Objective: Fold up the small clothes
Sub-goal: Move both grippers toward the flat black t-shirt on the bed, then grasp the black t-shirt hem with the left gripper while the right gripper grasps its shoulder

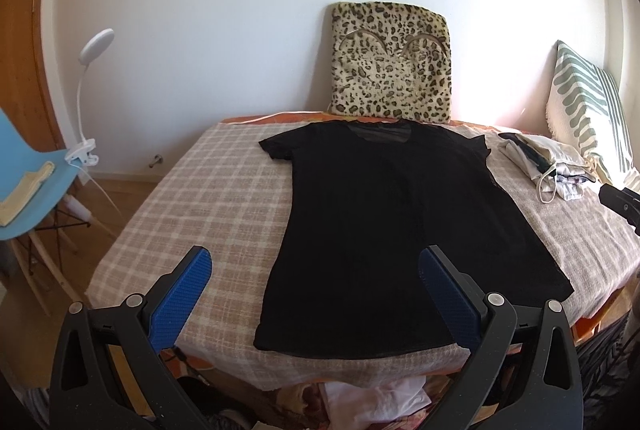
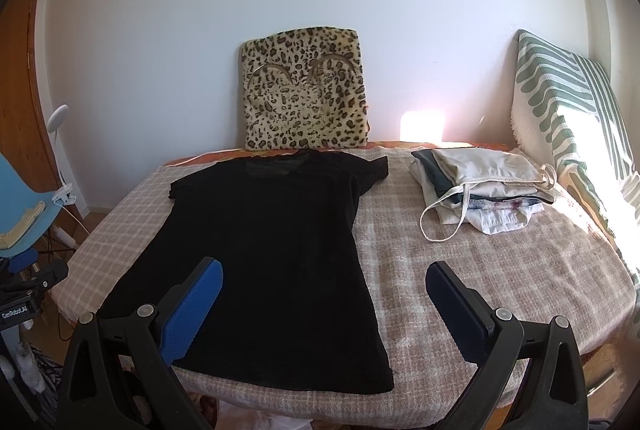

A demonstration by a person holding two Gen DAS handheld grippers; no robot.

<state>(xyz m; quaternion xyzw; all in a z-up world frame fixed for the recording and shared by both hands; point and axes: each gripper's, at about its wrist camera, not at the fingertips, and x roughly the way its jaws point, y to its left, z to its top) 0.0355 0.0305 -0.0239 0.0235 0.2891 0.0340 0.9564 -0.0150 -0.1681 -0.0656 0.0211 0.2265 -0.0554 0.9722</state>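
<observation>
Both grippers, left gripper (image 1: 315, 264) and right gripper (image 2: 324, 278), hover spread above the black shirt (image 1: 384, 222).

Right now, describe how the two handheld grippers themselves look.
Both look alike. The left gripper and right gripper each have black plastic frames with triangular cut-outs, silver round pivot bolts, and two long fingers faced with blue textured pads. No cables, sleeves or hands show.

You can read one marking only: white lettering "GenRobot.AI" on the black plastic body of the other handheld tongs (image 2: 18, 304), at the left edge of your right wrist view. Nothing else carries legible text.
</observation>
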